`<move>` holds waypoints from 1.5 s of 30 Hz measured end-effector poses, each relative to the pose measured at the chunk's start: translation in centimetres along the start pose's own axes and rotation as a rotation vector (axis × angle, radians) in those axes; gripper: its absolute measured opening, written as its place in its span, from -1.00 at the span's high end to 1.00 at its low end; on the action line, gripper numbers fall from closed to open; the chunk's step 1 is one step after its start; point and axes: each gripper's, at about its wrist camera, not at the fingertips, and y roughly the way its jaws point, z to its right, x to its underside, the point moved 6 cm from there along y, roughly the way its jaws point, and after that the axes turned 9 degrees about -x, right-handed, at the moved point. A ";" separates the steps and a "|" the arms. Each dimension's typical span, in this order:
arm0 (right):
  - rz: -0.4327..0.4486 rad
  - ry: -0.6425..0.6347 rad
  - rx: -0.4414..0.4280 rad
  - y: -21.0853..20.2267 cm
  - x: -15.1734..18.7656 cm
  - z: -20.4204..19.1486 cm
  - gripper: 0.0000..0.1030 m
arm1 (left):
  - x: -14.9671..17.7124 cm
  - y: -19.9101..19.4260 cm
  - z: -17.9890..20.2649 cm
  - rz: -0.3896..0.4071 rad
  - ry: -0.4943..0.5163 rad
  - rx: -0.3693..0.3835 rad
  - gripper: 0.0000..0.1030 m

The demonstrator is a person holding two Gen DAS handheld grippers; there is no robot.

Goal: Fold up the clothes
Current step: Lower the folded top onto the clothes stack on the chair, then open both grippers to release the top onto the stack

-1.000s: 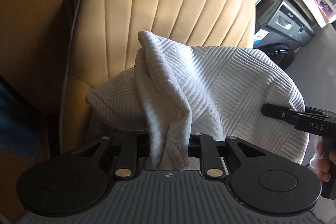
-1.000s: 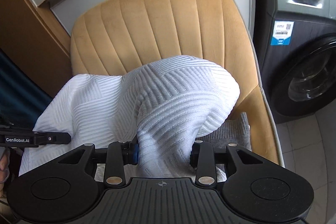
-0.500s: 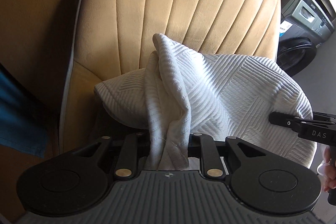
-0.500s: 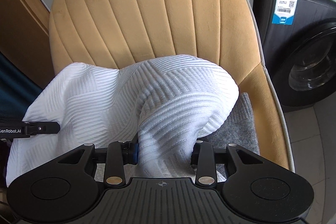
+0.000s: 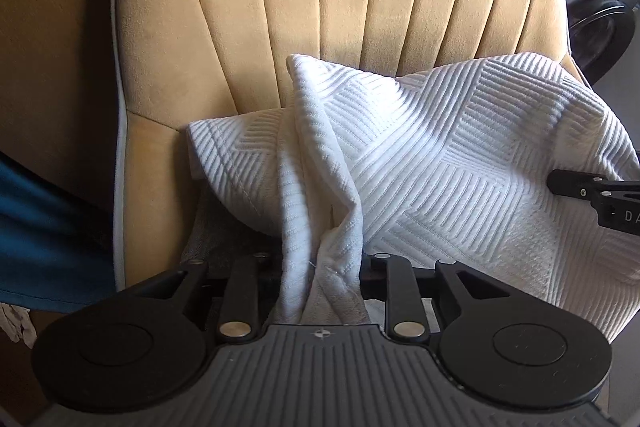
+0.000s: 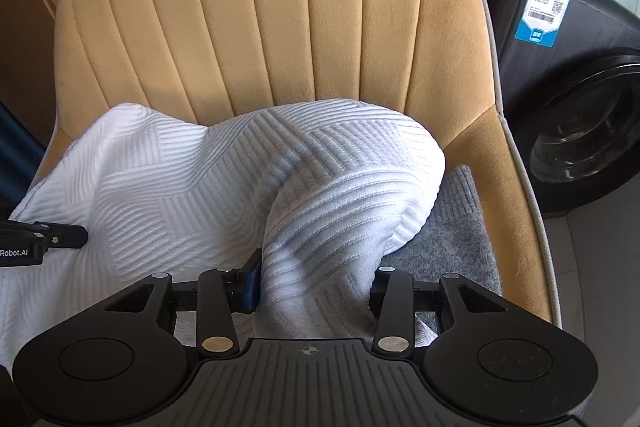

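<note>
A white garment [image 5: 440, 155] with a ribbed geometric weave hangs in a hump over the seat of a mustard velvet chair [image 5: 320, 7]. My left gripper [image 5: 322, 267] is shut on a twisted bunch of its cloth at the near left side. The right gripper [image 6: 316, 283] is shut on another bunch of the same white garment [image 6: 224, 179] at the near right side. Each gripper's black tip shows at the edge of the other's view. Beneath the white cloth on the seat lies a grey knitted piece [image 6: 456, 235].
The chair back [image 6: 280, 7] rises close behind the garment. A dark washing machine [image 6: 572, 87] stands right of the chair. Blue fabric [image 5: 44, 227] and a wooden panel [image 5: 44, 27] are on the left.
Both grippers, still holding the white cloth, have moved forward and down toward the chair seat; the chair back now fills more of both views and the garment sits lower on the seat.
</note>
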 end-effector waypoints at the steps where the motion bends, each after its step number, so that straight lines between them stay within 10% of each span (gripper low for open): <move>1: 0.002 0.007 0.010 -0.2 -0.2 -0.1 -0.04 | 0.0 -0.1 0.0 0.000 0.008 -0.010 0.28; 4: 0.072 0.018 -0.020 -2.8 -1.2 -0.3 -0.33 | -0.1 -1.3 -0.5 0.025 0.060 -0.045 -0.23; 7: 0.128 0.016 -0.047 -6.4 -2.1 0.5 -0.37 | -0.2 -3.4 -2.1 0.065 0.064 -0.020 -0.35; 15: 0.165 0.170 -0.056 -11.9 1.4 4.9 -0.01 | 0.1 -9.7 -5.8 0.143 -0.115 0.135 -0.38; 23: 0.117 0.270 -0.057 -8.1 4.8 5.4 0.03 | 1.9 -9.5 1.7 0.088 0.003 0.276 -0.38; 28: 0.149 0.344 -0.060 -9.1 5.8 5.3 0.85 | 3.0 -4.2 2.6 0.023 0.031 0.191 -0.38; 33: 0.198 0.440 -0.015 -12.9 8.0 4.8 0.89 | 3.4 -2.7 1.9 0.010 0.030 0.163 -0.38; 38: 0.119 0.484 0.064 -10.8 10.6 5.5 0.79 | 3.7 -1.9 1.7 -0.005 0.049 0.141 -0.38; 45: 0.155 0.248 0.153 -11.1 4.6 4.0 0.10 | 3.3 -1.5 1.6 -0.002 0.056 0.130 -0.39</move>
